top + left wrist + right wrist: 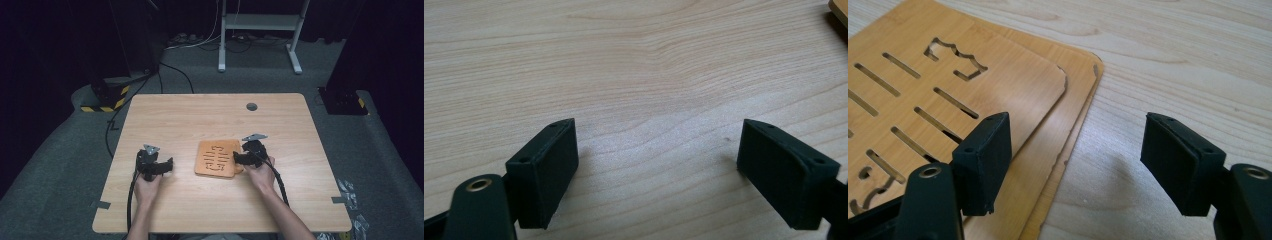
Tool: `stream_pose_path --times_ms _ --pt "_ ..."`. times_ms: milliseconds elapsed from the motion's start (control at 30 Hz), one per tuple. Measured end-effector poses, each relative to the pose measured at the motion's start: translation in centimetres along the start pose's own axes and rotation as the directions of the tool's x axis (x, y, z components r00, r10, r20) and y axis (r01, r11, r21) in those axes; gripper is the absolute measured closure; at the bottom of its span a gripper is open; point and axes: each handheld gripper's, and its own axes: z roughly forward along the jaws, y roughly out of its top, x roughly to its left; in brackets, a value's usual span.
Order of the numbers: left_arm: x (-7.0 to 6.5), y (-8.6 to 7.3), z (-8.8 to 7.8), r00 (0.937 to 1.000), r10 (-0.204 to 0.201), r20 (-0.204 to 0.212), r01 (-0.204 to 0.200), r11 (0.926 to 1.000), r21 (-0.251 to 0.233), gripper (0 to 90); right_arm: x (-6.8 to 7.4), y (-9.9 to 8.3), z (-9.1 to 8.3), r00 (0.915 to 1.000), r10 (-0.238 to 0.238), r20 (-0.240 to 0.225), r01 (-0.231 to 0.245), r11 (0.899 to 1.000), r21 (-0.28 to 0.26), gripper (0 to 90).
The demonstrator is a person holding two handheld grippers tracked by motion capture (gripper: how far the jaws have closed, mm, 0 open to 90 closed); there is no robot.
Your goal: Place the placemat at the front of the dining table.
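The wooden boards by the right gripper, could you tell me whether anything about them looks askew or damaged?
Yes. The slotted top board sits offset on the lower board, so their corners do not line up, and both show small chips along the edges near the right gripper.

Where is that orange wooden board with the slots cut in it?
In the high view the slotted board lies flat near the middle of the table, just under the open right tongs and well right of the left tongs.
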Motion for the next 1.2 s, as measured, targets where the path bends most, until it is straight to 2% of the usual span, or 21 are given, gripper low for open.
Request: stream_pose_path --times_ms 267,600,733,800,933,1067,1167,1200 --pt "0.0 0.0 0.0 1.0000 0.000 -0.001 0.000 1.0000 0.001 16.7 0.2 -0.4 0.1 0.9999 0.004 -0.013 -0.004 1.000 0.021 28.4" --pt "0.1 0.0 0.0 1.0000 0.004 0.006 -0.004 1.0000 0.000 16.6 0.9 -0.5 0.2 0.9994 -0.013 -0.031 0.014 1.000 0.014 28.4" --pt "0.0 0.0 -0.1 1.0000 0.007 0.007 -0.007 1.0000 0.005 16.6 0.8 -0.4 0.1 0.9990 -0.005 -0.045 0.005 1.000 0.013 28.4" --pt "-0.2 0.0 -0.1 0.9999 -0.003 0.012 0.002 1.0000 0.008 16.8 0.9 -0.4 0.1 0.9993 -0.004 -0.036 0.004 1.000 0.001 28.4" --pt "-1.0 0.1 -0.5 0.9980 -0.012 0.062 0.010 0.9997 0.024 17.5 0.3 -0.4 -0.4 0.9991 0.003 -0.042 -0.003 1.000 -0.009 28.4" --pt "-1.6 0.3 -0.9 0.9950 0.010 0.099 -0.011 0.9999 0.013 17.3 -0.5 -0.7 -0.7 0.9998 0.006 -0.019 -0.007 1.000 -0.020 29.1" --pt "-2.2 0.4 -1.2 0.9911 0.004 0.133 -0.005 1.0000 0.005 17.5 -1.5 -1.2 -1.1 0.9998 0.018 0.001 -0.018 1.000 -0.024 29.6" --pt "-2.2 0.4 -1.2 0.9911 0.004 0.133 -0.005 1.0000 0.005 17.5 -1.9 -1.3 -1.3 0.9997 0.026 0.004 -0.026 0.999 -0.025 29.6"
